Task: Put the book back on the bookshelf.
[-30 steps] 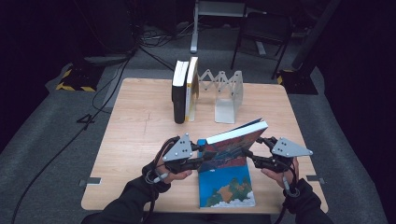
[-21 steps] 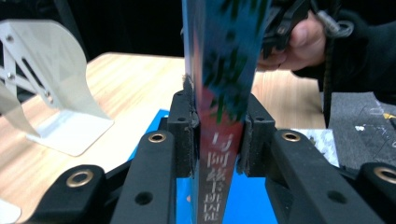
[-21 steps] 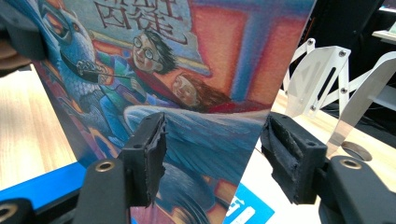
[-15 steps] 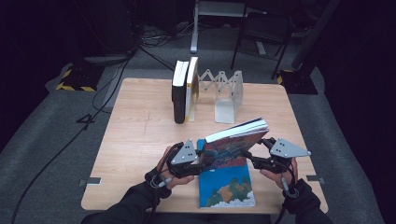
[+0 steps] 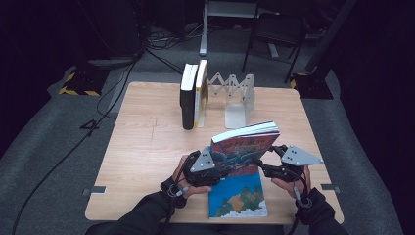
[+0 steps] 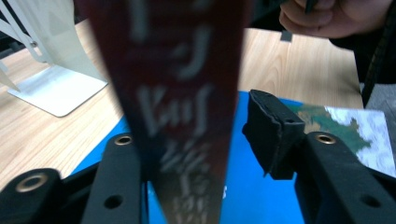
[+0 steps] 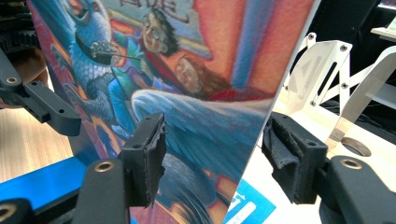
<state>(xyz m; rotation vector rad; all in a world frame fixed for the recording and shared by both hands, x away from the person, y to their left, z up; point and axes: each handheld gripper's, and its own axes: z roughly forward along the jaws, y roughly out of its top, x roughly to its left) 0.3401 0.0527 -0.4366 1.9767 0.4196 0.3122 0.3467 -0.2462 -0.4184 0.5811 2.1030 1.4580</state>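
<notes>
Trouble is coming if I am opening my left gripper [image 5: 222,169] wider, because the book [image 5: 244,147] standing on the blue book [image 5: 237,196] could tip from my right gripper's [image 5: 269,161] hold.

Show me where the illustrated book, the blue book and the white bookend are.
illustrated book [image 5: 244,147]: high view, front cover.
blue book [image 5: 237,198]: high view, cover, lying flat.
white bookend [image 5: 237,115]: high view, base plate.

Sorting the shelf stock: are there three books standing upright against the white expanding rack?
No, two books stand upright at the left end of the white expanding rack in the high view.
</notes>
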